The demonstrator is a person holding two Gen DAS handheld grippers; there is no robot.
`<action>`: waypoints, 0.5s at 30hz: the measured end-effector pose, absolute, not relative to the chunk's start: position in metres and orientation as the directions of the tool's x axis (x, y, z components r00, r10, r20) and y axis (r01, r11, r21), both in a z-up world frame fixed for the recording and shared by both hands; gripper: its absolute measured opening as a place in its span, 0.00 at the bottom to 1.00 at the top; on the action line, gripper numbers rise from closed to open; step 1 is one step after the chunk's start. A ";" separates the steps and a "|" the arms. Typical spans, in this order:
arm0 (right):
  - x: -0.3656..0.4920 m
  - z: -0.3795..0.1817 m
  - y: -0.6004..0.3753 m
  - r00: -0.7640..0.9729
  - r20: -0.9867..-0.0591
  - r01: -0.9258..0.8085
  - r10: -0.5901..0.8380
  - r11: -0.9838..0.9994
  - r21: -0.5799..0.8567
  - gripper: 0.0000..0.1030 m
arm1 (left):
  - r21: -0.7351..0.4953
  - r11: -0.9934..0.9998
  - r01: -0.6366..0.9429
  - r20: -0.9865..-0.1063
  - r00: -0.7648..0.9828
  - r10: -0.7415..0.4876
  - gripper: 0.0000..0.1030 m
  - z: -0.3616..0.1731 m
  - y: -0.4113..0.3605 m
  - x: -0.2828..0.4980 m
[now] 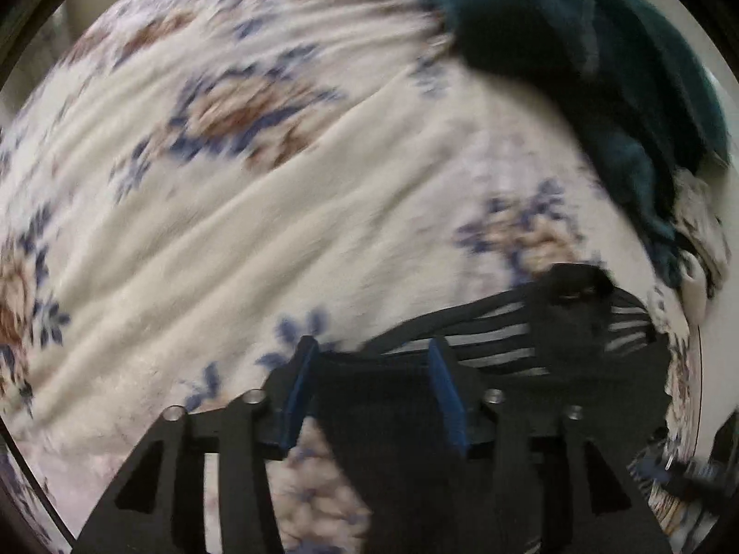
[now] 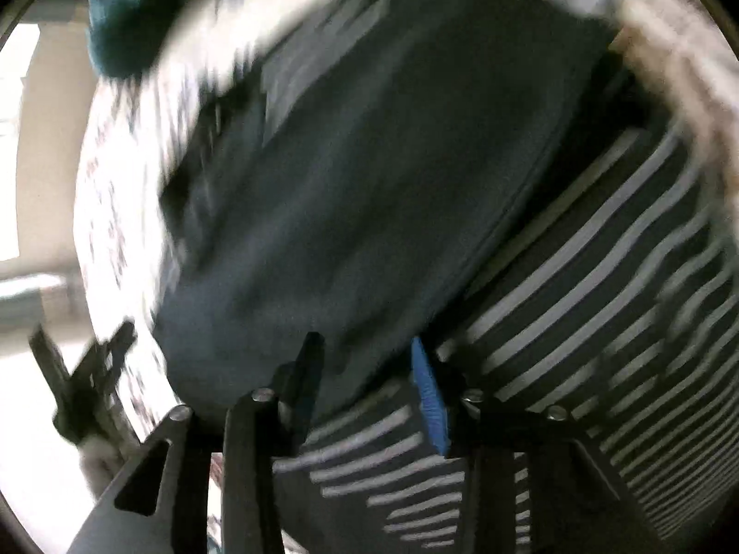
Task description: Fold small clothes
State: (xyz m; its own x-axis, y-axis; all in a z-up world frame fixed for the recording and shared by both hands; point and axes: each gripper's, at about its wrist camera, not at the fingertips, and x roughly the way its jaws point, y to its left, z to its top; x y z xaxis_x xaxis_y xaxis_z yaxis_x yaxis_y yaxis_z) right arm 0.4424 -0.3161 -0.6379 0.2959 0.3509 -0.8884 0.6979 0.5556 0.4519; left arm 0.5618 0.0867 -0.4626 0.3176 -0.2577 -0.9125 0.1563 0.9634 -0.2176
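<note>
A: What is gripped, and where are the clothes?

B: A dark garment [image 1: 388,415] is seen between the left gripper [image 1: 374,397] pads, over a floral blanket [image 1: 277,212]; whether it is clenched cannot be told. A striped garment [image 2: 600,286] is spread beneath.

A: And the right gripper [image 2: 369,388]?

B: Dark cloth lies between its jaws; grip unclear. A teal garment [image 1: 600,46] is heaped aside, probably awaiting folding

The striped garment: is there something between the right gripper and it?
Nothing visible blocks it. In the right wrist view, the right gripper hangs directly over the striped garment and the dark plain cloth beside it. Whether its pads touch the cloth, the blur hides. The teal clothes lie far off.
</note>
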 end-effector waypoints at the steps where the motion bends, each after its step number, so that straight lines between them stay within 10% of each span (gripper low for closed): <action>1: 0.436 -0.628 -0.338 0.321 -0.896 0.712 0.308 0.545 0.442 0.41 | -0.220 0.957 0.189 -0.909 0.317 -0.271 0.46 -0.457 0.073 0.560; 15: 0.489 -0.663 -0.486 0.244 -0.956 0.696 0.162 0.658 0.289 0.42 | -0.120 0.801 0.587 -0.967 0.115 -0.229 0.46 -0.529 -0.144 0.537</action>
